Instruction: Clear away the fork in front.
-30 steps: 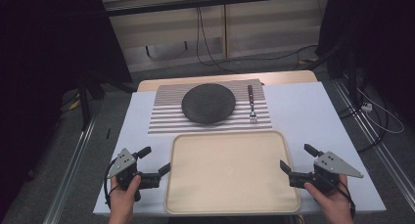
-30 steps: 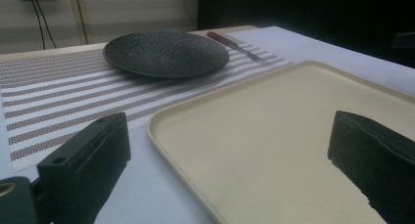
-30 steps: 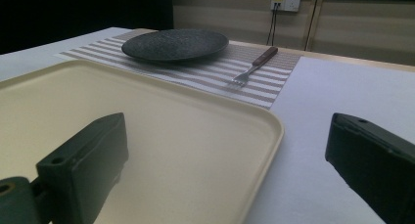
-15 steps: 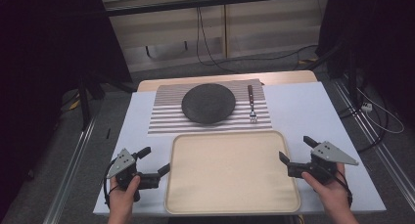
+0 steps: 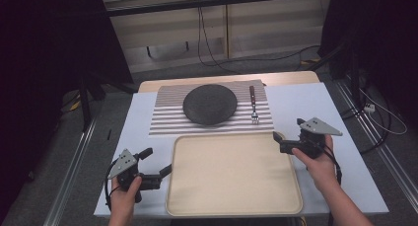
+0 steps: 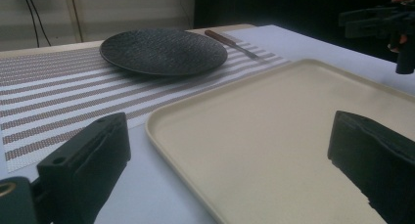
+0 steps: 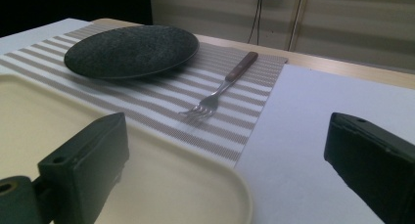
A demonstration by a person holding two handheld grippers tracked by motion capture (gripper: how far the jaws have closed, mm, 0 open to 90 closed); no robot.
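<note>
A beige tray point(image 5: 234, 174) lies empty at the table's near middle. Behind it a dark round plate point(image 5: 210, 103) rests on a striped placemat point(image 5: 165, 118), and a fork point(image 5: 254, 106) with a brown handle lies to the plate's right. My left gripper point(image 5: 157, 160) is open at the tray's left edge, one jaw over the rim. My right gripper point(image 5: 289, 130) is open at the tray's far right corner, just short of the fork. In the right gripper view the fork point(image 7: 220, 89) lies ahead between the jaws, with the plate point(image 7: 131, 50) further left.
The placemat, plate and tray sit on a white table top point(image 5: 305, 102), with a wooden strip along its far edge. Bare white surface lies right of the fork. Cables point(image 5: 207, 48) run over the floor beyond. The left gripper view shows my right gripper point(image 6: 386, 23) at upper right.
My right gripper has moved forward and slightly left, from beside the tray's near right side to its far right corner near the fork. The left gripper has stayed put.
</note>
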